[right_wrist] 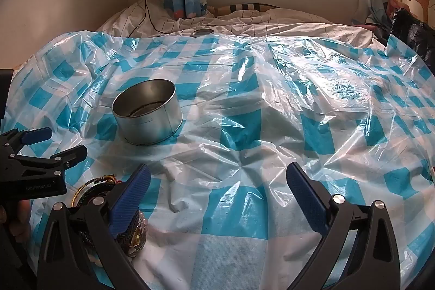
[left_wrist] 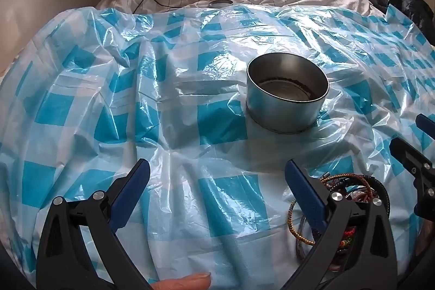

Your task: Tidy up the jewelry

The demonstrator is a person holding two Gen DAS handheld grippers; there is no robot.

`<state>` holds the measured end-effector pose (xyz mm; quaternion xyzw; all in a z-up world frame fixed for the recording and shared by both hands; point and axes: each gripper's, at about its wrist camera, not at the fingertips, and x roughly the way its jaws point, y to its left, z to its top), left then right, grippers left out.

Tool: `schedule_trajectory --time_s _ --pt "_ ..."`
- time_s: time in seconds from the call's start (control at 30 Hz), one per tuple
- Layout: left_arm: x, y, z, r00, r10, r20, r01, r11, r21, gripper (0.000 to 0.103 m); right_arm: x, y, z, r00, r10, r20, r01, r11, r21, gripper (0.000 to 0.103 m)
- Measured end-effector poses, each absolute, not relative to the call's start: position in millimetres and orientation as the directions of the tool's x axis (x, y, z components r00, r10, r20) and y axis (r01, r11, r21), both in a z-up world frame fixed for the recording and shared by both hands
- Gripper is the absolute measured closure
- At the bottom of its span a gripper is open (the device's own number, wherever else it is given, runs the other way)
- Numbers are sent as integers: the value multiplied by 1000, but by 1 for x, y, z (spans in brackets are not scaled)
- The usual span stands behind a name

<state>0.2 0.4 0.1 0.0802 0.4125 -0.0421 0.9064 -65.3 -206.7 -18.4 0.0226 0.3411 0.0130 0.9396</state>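
A round silver tin [left_wrist: 286, 97] stands open on the blue-and-white checked plastic sheet [left_wrist: 163, 99]; it also shows in the right wrist view [right_wrist: 148, 113]. A pile of braided bracelets [left_wrist: 350, 189] lies at the near edge, partly hidden behind my left gripper's right finger; in the right wrist view the pile [right_wrist: 103, 186] sits behind my right gripper's left finger. My left gripper [left_wrist: 217, 181] is open and empty. My right gripper [right_wrist: 217, 184] is open and empty. Each gripper shows at the edge of the other's view.
The sheet covers a bed with a white checked quilt [right_wrist: 244, 21]. A tin lid [right_wrist: 202, 32] lies at the sheet's far edge. A black charger cable [right_wrist: 146, 4] hangs at the back left. A black bag [right_wrist: 413, 29] sits at the right.
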Motion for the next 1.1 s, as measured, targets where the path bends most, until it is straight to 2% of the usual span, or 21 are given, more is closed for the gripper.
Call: schedule_trajectory --time_s 1.1 --pt "2 6 -12 638 17 -770 114 987 117 8 -66 -207 -16 768 30 -640 -4 999 43 7"
